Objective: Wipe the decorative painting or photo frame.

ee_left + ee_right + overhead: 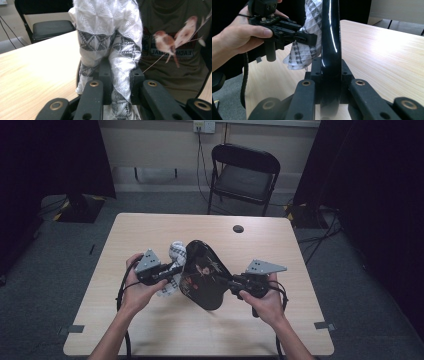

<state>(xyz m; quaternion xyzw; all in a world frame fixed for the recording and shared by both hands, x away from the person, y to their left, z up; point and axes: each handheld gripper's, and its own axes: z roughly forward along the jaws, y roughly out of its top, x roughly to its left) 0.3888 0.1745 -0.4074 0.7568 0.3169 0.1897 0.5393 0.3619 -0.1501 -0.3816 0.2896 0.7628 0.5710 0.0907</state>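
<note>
Glossy black tray (202, 275) clamped by right gripper (231, 282); left gripper (176, 269) pinching woven cloth (176, 254).

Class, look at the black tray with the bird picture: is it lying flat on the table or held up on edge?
Held up on edge. The right gripper clamps the black tray by its rim, standing thin and upright above the table.

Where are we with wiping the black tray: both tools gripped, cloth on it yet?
Done: the right gripper is shut on the rim of the glossy black lacquered tray with bird painting, held tilted above the pale wooden table. The left gripper is shut on the white cloth with grey diamond pattern. In hand: cloth sits against the tray's left edge. Left: wiping the face; whether it's clean I can't tell.
</note>
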